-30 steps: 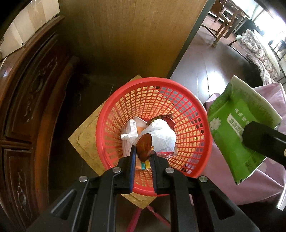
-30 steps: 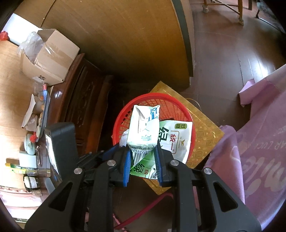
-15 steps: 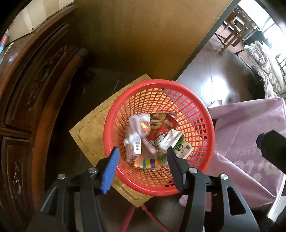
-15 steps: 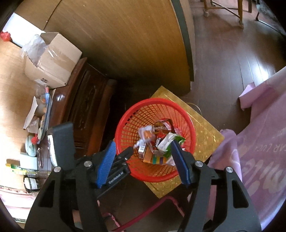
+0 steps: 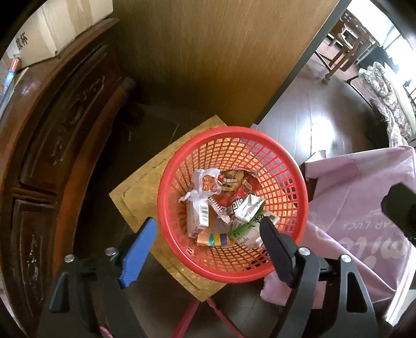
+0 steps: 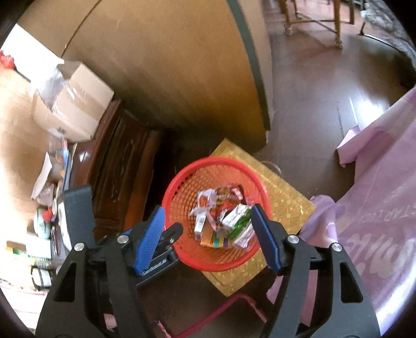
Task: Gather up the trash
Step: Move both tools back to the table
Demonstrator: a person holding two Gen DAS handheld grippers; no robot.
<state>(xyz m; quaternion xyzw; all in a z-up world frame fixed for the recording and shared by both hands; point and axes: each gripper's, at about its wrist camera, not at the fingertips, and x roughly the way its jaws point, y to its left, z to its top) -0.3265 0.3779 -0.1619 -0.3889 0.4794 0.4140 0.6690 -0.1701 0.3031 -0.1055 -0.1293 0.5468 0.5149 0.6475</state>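
I am operating inside a lived-in home, in a living or dining area. Indicators: a dark carved wooden cabinet (image 5: 59,145) against a wood-panelled wall (image 5: 208,59); polished dark plank floor (image 6: 319,104); wooden chair legs (image 6: 312,23) in the adjoining space; a pink printed cloth (image 6: 384,197) draped over furniture. An opened cardboard box (image 6: 75,109) and assorted household clutter rest on the cabinet top. A red plastic waste basket (image 5: 291,166) stands on a gold mat (image 5: 145,192).

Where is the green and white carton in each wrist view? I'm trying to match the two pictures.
Left wrist: green and white carton lies low right inside the red basket, just left of the right-hand finger.
Right wrist: carton sits centre-right in the basket.
Shared landmark: the gold mat under the basket.
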